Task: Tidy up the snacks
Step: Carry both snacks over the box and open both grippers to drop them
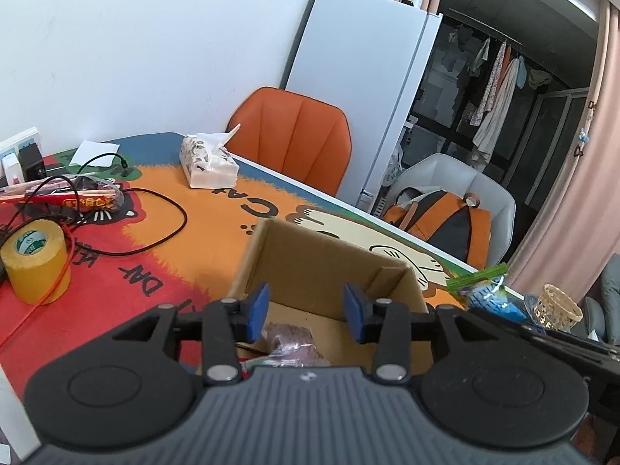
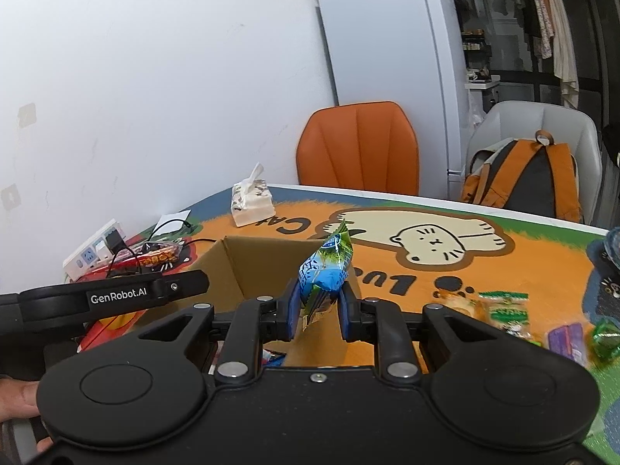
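Note:
An open cardboard box (image 1: pixel 325 255) (image 2: pixel 252 259) stands on the cartoon table mat. My left gripper (image 1: pixel 306 312) hangs open over the box with nothing between its blue pads; a purplish snack packet (image 1: pixel 290 343) lies inside the box below it. My right gripper (image 2: pixel 319 312) is shut on a blue-and-green snack packet (image 2: pixel 325 271), held upright just in front of the box's near right corner. The same packet (image 1: pixel 482 290) shows at the right in the left wrist view. Loose snacks lie to the right: a green-and-orange packet (image 2: pixel 500 308), a purple one (image 2: pixel 565 339), a green candy (image 2: pixel 604 339).
A tissue pack (image 1: pixel 207 162), a roll of yellow tape (image 1: pixel 35 259), black and red cables (image 1: pixel 155 209), a red wrapper with chopsticks (image 1: pixel 77 197) and a power strip (image 2: pixel 97 252) lie on the left. An orange chair (image 2: pixel 358 151), a backpack (image 2: pixel 531 178) on a grey chair and a small wicker basket (image 1: pixel 556 308) stand around.

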Available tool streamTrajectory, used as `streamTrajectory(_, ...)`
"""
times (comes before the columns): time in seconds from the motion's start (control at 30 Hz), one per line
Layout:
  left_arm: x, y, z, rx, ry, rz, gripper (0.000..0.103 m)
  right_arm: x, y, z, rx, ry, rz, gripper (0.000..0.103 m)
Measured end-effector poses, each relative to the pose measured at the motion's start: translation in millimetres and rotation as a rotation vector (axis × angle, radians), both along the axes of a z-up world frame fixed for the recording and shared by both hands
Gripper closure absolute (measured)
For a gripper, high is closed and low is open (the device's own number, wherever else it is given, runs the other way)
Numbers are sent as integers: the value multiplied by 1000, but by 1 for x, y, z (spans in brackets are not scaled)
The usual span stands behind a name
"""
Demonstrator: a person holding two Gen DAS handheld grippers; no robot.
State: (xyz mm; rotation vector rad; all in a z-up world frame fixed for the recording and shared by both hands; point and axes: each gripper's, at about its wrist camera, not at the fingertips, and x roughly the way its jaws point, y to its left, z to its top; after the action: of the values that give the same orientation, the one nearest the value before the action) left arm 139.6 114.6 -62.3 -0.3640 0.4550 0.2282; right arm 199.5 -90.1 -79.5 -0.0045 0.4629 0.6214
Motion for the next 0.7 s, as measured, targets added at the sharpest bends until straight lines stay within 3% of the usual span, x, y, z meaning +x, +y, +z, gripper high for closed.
streamTrajectory(0.17,-1,7,-1,-10,10,14,57,4,15,0,-10,10,23,82)
streamTrajectory(0.3,-6,11,-1,-17,7,28,46,4,19,1,20,22,67,79)
streamTrajectory(0.4,-11,12,0,-16,7,40,36,2,18,2,28,16,64,70)
streamTrajectory(0.53,-15,9,4,-10,-4,60,18,3,9,1,28,36,40,68)
streamTrajectory(0.7,-18,1,4,-6,12,69,9,-1,-13,-3,35,58,-4,51)
